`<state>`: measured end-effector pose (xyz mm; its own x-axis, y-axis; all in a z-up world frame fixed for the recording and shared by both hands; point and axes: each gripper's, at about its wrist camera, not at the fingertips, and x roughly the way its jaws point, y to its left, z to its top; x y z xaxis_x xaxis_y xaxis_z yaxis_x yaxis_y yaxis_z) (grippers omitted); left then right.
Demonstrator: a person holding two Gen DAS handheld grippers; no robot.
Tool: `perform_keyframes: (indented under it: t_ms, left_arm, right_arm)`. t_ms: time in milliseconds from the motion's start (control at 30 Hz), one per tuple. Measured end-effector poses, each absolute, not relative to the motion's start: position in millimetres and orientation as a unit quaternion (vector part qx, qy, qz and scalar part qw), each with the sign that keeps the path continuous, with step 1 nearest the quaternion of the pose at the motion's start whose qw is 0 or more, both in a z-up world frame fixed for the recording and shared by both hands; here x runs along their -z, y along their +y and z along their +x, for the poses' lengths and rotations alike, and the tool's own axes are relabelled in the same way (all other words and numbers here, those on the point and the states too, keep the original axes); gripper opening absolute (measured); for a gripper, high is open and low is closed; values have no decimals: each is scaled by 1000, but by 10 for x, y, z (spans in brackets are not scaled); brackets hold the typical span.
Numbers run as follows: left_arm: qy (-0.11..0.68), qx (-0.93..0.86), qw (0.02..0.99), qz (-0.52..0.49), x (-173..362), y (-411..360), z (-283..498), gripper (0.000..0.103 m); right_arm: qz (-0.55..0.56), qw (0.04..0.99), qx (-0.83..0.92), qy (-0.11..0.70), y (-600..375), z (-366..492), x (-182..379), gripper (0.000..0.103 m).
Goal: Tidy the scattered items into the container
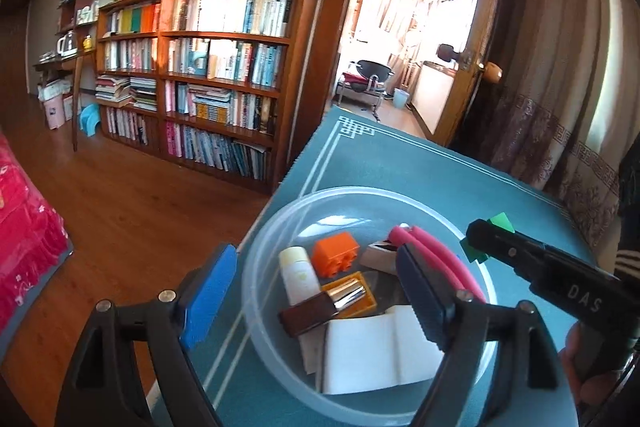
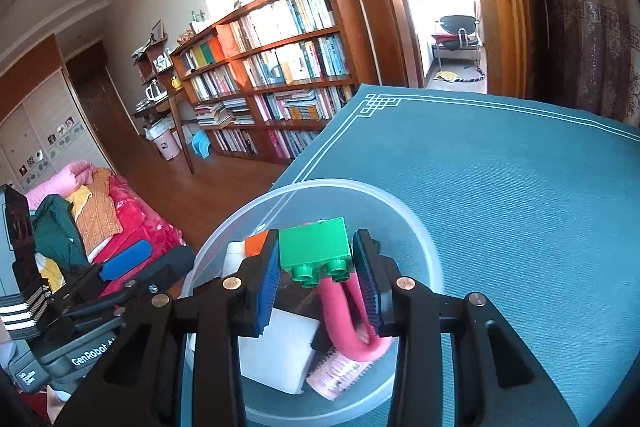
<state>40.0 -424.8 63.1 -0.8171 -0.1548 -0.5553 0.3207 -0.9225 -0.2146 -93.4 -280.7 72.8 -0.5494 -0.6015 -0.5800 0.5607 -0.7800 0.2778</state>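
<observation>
While right tongs clamp green brick, bowl below crowded.

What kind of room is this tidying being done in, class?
Most likely a bedroom or study at home: a full bookcase, a bed with pink bedding and a curtain beside the door.

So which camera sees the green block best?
The right wrist view. The green block sits large and central there, studs facing the camera, between the right gripper jaws above the clear bowl. The left wrist view shows only small green corners poking out behind that gripper.
</observation>
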Motion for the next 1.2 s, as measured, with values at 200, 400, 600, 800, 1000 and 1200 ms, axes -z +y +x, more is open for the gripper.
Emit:
perform_keyframes:
  t_ms: [200,400,600,800,1000,1200]
  left_arm:
    - [145,936,181,263,-672,-4395,535,92]
    - [125,938,204,250,-743,-4407,646,92]
    - [100,946,212,225,-840,-4312,777,95]
    - [66,956,212,192,-978,-4039,876,103]
    - [34,957,217,188,-1057,-3747,965,103]
    - [-32,946,271,173,-1128,-3405,1086,103]
  right_arm:
    - [357,352,865,-15,-3058,-1008,-641,40]
    - [355,358,863,-18,-3051,-1022,-634,69]
    - [342,341,876,3,-2824,-863,-683,71]
    - [335,303,892,31,-2486,-615,-647,72]
    - [318,283,904,30,-2214,-352,-652,83]
    - [311,282,907,27,-2070,-164,-776,84]
